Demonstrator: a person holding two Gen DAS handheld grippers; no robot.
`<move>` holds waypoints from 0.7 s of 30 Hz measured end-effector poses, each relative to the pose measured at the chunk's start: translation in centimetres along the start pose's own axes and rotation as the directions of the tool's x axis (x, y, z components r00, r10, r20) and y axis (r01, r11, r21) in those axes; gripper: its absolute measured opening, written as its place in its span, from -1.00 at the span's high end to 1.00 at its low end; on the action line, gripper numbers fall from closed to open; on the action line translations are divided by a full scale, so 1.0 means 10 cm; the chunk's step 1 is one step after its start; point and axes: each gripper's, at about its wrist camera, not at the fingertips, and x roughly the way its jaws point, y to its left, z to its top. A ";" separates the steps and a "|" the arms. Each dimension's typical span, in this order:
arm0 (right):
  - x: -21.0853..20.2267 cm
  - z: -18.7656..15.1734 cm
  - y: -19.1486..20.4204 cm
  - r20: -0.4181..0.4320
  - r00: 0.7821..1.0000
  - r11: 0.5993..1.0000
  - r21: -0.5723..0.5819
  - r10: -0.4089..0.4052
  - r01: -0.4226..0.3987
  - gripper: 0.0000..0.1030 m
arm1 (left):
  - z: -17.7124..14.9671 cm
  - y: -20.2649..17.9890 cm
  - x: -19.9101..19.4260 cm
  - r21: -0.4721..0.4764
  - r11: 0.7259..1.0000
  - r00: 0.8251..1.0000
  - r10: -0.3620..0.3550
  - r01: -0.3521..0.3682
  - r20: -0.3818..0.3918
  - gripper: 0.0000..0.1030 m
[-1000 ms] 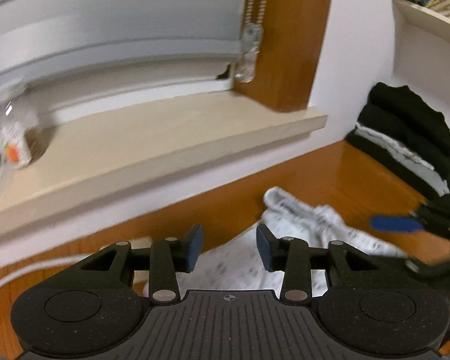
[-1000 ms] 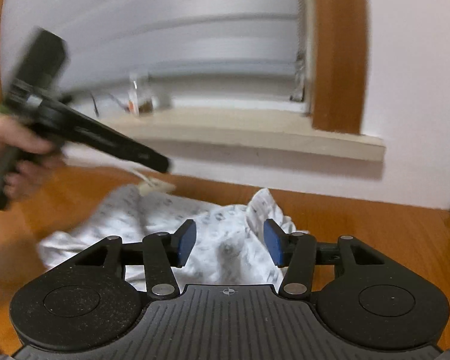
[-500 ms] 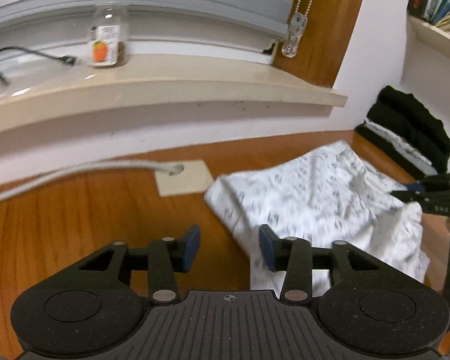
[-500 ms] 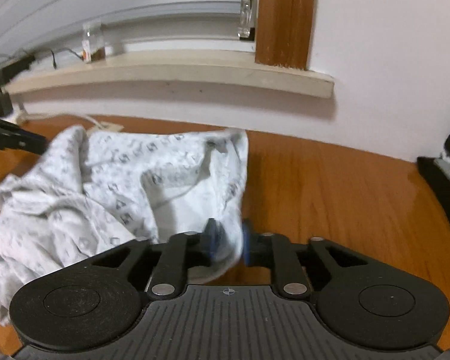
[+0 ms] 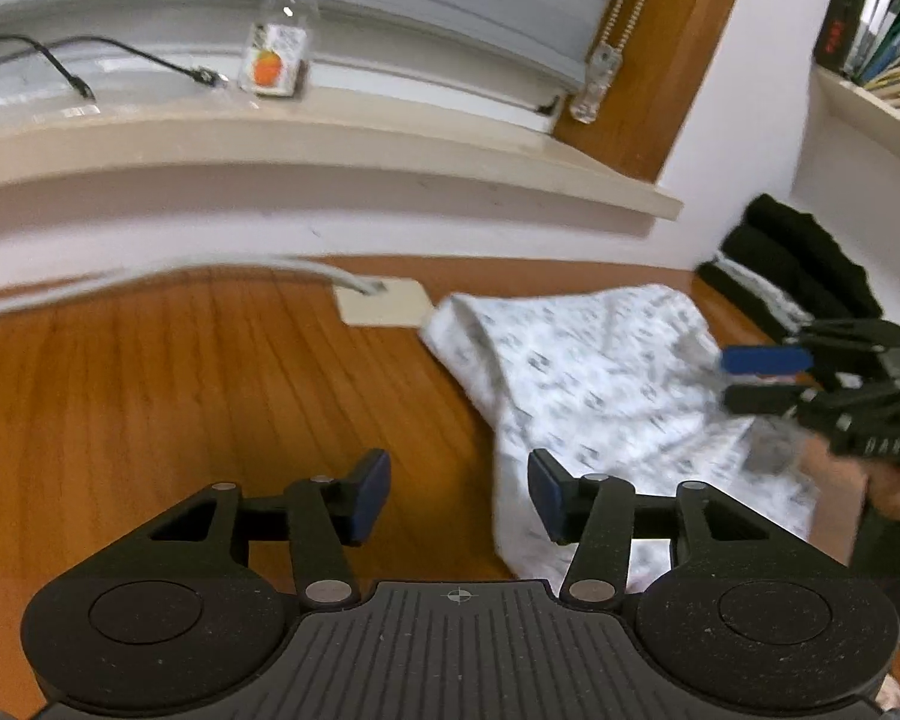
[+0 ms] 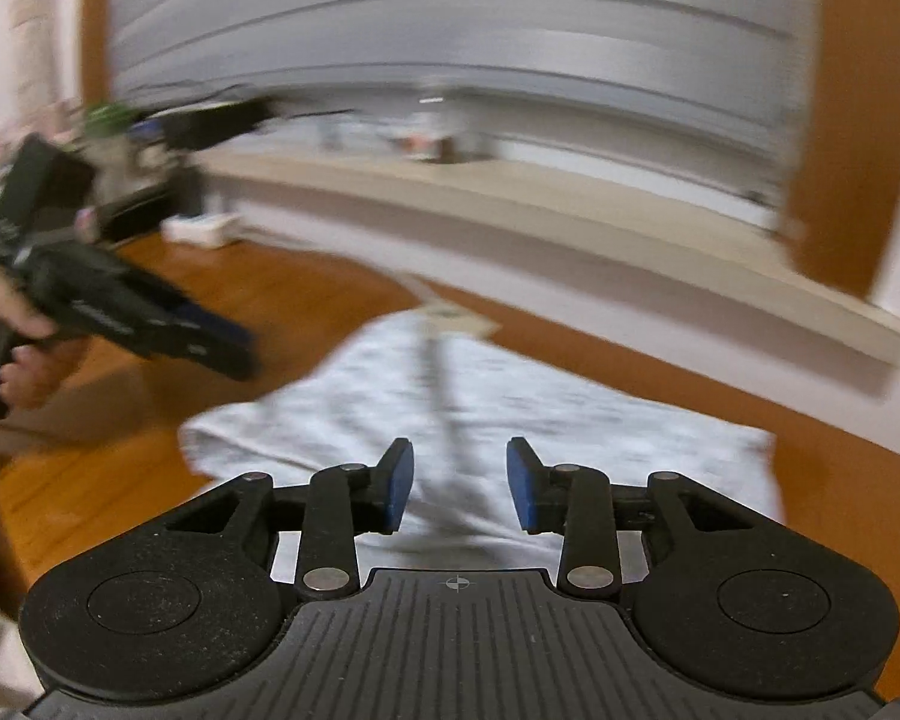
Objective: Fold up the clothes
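A white garment with a small grey print lies spread on the wooden table; it also shows in the right wrist view, blurred. My left gripper is open and empty above the table, at the garment's left edge. My right gripper is open and empty just above the garment's near edge. The right gripper also shows in the left wrist view, open over the garment's right side. The left gripper shows in the right wrist view, left of the garment.
A stack of folded dark clothes sits at the back right by the wall. A window sill carries a small jar and a cable. A beige plate with a white cable lies behind the garment. A bookshelf stands at the far right.
The right gripper was shut on the garment's edge half a second ago; it has let go and now stands open above the cloth. The garment now lies flatter. Both grippers have swung.
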 end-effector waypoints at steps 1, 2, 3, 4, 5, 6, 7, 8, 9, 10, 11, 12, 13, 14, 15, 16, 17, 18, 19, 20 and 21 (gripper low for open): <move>0.02 0.02 0.10 -0.005 1.000 0.999 -0.024 0.022 -0.022 0.29 | -0.03 -0.03 0.01 0.007 1.000 1.000 0.000 0.000 -0.005 -0.09; 0.04 0.03 0.18 -0.012 0.999 0.998 -0.042 0.039 -0.039 0.29 | -0.05 -0.04 0.03 0.011 1.000 1.000 0.005 -0.005 -0.007 -0.09; 0.06 0.04 0.25 -0.019 0.998 0.997 -0.060 0.054 -0.055 0.28 | -0.07 -0.04 0.03 0.011 1.000 1.000 0.010 -0.009 -0.008 -0.09; 0.08 0.04 0.32 -0.027 0.998 0.995 -0.073 0.063 -0.065 0.28 | -0.08 -0.05 0.04 0.011 1.000 1.000 0.014 -0.014 -0.008 -0.09; 0.10 0.05 0.38 -0.035 0.997 0.994 -0.089 0.067 -0.070 0.27 | -0.09 -0.04 0.04 0.010 1.000 1.000 0.017 -0.017 -0.008 -0.09; 0.11 0.07 0.42 -0.037 0.997 0.992 -0.100 0.074 -0.077 0.25 | -0.10 -0.03 0.03 0.006 1.000 1.000 0.020 -0.020 -0.005 -0.09; 0.12 0.08 0.47 -0.040 0.996 0.990 -0.112 0.080 -0.084 0.17 | -0.11 -0.02 0.02 0.002 1.000 1.000 0.023 -0.023 -0.001 -0.09; 0.13 0.09 0.51 -0.043 0.995 0.988 -0.123 0.087 -0.092 0.13 | -0.11 -0.01 0.00 0.000 1.000 1.000 0.028 -0.028 0.002 -0.09; 0.14 0.10 0.56 -0.045 0.995 0.987 -0.131 0.092 -0.097 0.13 | -0.12 0.00 -0.01 -0.002 0.999 0.999 0.034 -0.034 0.006 -0.09; 0.16 0.11 0.60 -0.049 0.994 0.984 -0.141 0.102 -0.108 0.13 | -0.12 0.02 -0.02 -0.006 0.999 0.999 0.042 -0.042 0.010 -0.09; 0.17 0.11 0.65 -0.053 0.993 0.982 -0.153 0.108 -0.115 0.12 | -0.11 0.04 -0.04 -0.010 0.999 0.999 0.048 -0.048 0.014 -0.09; 0.19 0.11 0.69 -0.058 0.992 0.979 -0.165 0.114 -0.122 0.12 | -0.11 0.05 -0.05 -0.014 0.999 0.999 0.050 -0.050 0.017 -0.09; 0.23 0.11 0.76 -0.066 0.991 0.974 -0.188 0.113 -0.123 0.10 | -0.10 0.07 -0.07 -0.017 0.998 0.998 0.053 -0.052 0.021 -0.09; 0.26 0.11 0.83 -0.073 0.991 0.970 -0.210 0.112 -0.125 0.05 | -0.09 0.09 -0.08 -0.021 0.998 0.998 0.055 -0.055 0.024 -0.09; 0.30 0.10 0.89 -0.079 0.991 0.965 -0.233 0.107 -0.123 0.01 | -0.09 0.10 -0.09 -0.024 0.998 0.998 0.057 -0.056 0.026 -0.09; 0.34 0.10 0.96 -0.086 0.991 0.959 -0.256 0.102 -0.121 -0.05 | -0.09 0.11 -0.10 -0.026 0.998 0.998 0.057 -0.057 0.028 -0.09; 0.37 0.09 1.01 -0.094 0.991 0.953 -0.280 0.093 -0.116 -0.05 | -0.08 0.12 -0.11 -0.028 0.998 0.998 0.058 -0.057 0.030 -0.09; 0.40 0.09 1.05 -0.101 0.991 0.948 -0.298 0.086 -0.113 -0.05 | -0.08 0.12 -0.11 -0.030 0.998 0.998 0.059 -0.058 0.032 -0.09; 0.42 0.08 1.09 -0.109 0.991 0.938 -0.327 0.080 -0.112 -0.05 | -0.08 0.13 -0.12 -0.030 0.998 0.998 0.060 -0.059 0.033 -0.09; 0.44 0.08 1.14 -0.116 0.991 0.928 -0.356 0.074 -0.111 -0.09 | -0.08 0.13 -0.12 -0.030 0.998 0.998 0.060 -0.059 0.034 -0.09; 0.46 0.07 1.20 -0.120 0.991 0.915 -0.391 0.058 -0.101 -0.11 | -0.08 0.13 -0.12 -0.029 0.998 0.998 0.060 -0.059 0.034 -0.09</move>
